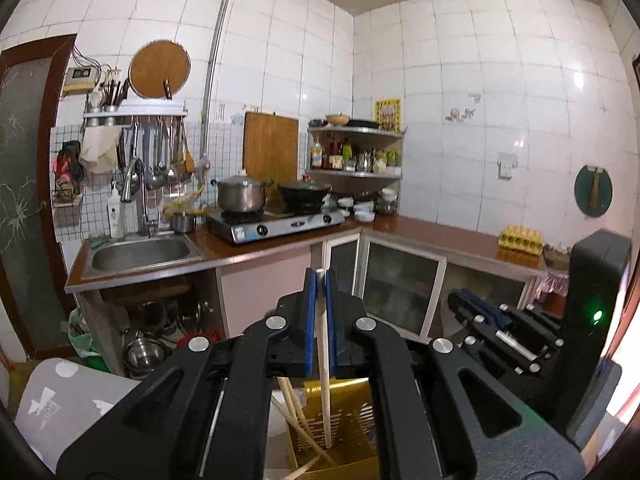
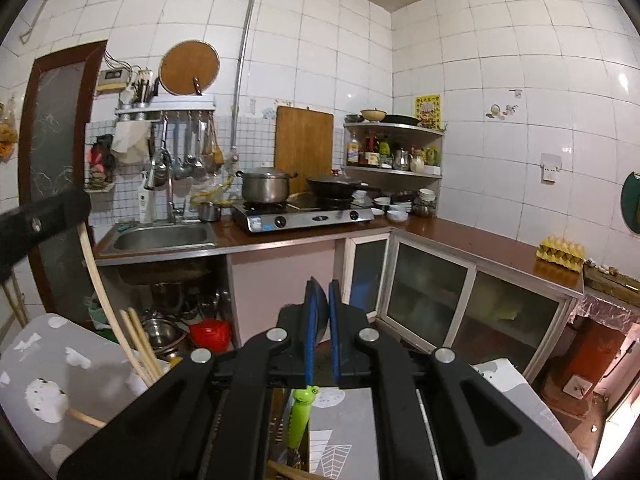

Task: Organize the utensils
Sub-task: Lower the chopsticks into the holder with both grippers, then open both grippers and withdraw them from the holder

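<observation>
White-tiled kitchen behind; left tool (image 1: 320, 280) pinches a pale wooden chopstick (image 1: 325, 360) above the yellow slotted holder (image 1: 340, 432) (bottom centre): lower it straight. Right tool (image 2: 322, 292) grips a green frog-handled utensil (image 2: 301, 420).

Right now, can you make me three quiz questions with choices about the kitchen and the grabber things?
1. Where is the egg tray?
A. in the sink
B. on the brown counter at the right
C. on the stove

2. What colour is the frog-topped utensil below the right gripper?
A. green
B. red
C. white

3. What is the left gripper doing?
A. standing open, empty
B. clamping a pale chopstick
C. holding a pot

Answers: 1 B, the tray sits on the counter by the right wall. 2 A, it is bright green. 3 B, the stick runs between the closed blue pads.
</observation>
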### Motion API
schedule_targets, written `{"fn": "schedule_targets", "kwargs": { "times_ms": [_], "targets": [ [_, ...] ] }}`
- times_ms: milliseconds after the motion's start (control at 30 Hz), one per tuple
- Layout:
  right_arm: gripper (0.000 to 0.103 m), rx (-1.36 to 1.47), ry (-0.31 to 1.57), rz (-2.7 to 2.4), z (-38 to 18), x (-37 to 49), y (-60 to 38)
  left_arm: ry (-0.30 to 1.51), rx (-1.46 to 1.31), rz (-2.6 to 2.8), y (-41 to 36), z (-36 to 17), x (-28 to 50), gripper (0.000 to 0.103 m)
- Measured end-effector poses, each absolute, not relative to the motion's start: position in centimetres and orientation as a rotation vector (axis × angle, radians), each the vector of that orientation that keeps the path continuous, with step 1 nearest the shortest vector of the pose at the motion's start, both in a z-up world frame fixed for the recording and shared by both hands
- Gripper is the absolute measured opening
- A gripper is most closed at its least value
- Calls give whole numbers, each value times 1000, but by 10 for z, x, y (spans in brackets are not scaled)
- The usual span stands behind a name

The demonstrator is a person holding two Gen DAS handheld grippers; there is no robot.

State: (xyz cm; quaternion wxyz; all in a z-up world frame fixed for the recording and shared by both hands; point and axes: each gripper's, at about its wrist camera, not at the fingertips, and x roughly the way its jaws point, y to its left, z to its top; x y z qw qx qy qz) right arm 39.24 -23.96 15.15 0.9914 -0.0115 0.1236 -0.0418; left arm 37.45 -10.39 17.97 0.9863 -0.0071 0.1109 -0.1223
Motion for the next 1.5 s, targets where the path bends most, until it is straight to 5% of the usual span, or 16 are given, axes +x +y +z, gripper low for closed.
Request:
{"fn": "schedule_targets", "kwargs": {
  "times_ms": [467,600,667,700,733,867,933,1200,1500],
  "targets": [
    [6,-68,378,-60,98,413,-229,340,-10,-226,-86,127,381,5],
    [8,-79,445,-33,93,413,-229,354,-28,-207,-75,129,369,30],
    [21,-68,456,-34,97,406,-233,344,-53,-189,-66,136,359,51],
    [46,-54,449,-36,100,400,-237,338,-64,-182,-60,140,353,56],
    [57,-44,438,-37,103,394,-240,333,-73,-175,-55,144,345,64],
    [59,-34,432,-34,116,361,-252,318,-74,-150,-42,156,315,88],
    [71,-37,418,-35,119,340,-256,308,-69,-140,-34,159,295,96],
    [97,38,359,8,118,237,-263,298,-68,-99,-4,148,223,98],
    [99,70,336,0,77,136,-245,221,8,-88,-5,113,128,98]
  ]
}}
